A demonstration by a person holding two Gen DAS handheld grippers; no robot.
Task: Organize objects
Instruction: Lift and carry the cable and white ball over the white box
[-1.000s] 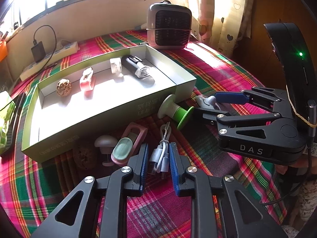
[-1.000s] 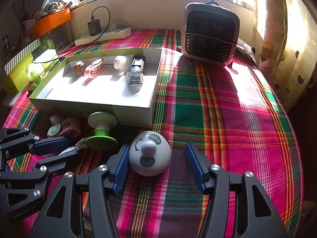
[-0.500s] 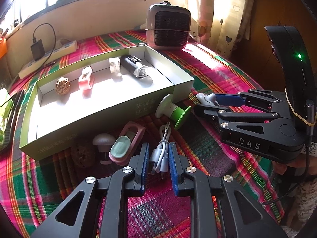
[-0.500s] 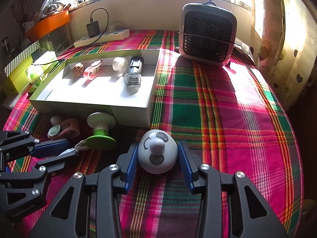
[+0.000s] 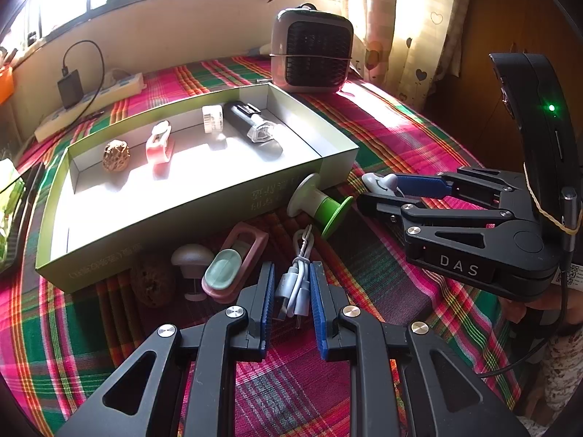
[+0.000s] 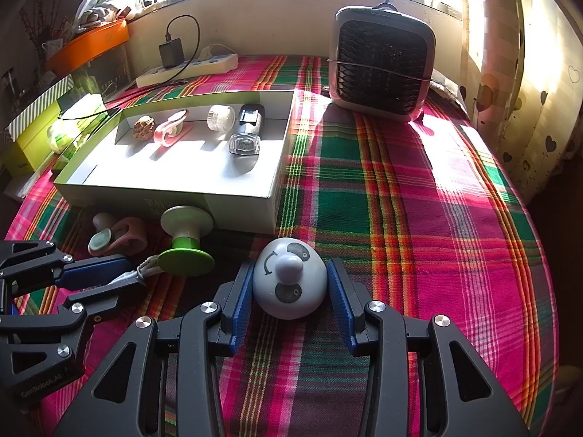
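- A grey desk fan point(image 6: 380, 67) stood at the back of the plaid tablecloth point(image 6: 419, 218).
- A white power strip point(image 6: 189, 69) carried a black charger point(image 6: 171, 51).
- Heart-print curtains point(image 5: 411, 29) hung beside it.

The plaid-covered table point(image 6: 419, 218) is being occupied by a box point(image 6: 240, 202) and fan point(image 6: 382, 69) beyond the right gripper point(image 6: 290, 289).

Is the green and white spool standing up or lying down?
Lying down. The spool rests on its side on the tablecloth, leaning against the front of the box.
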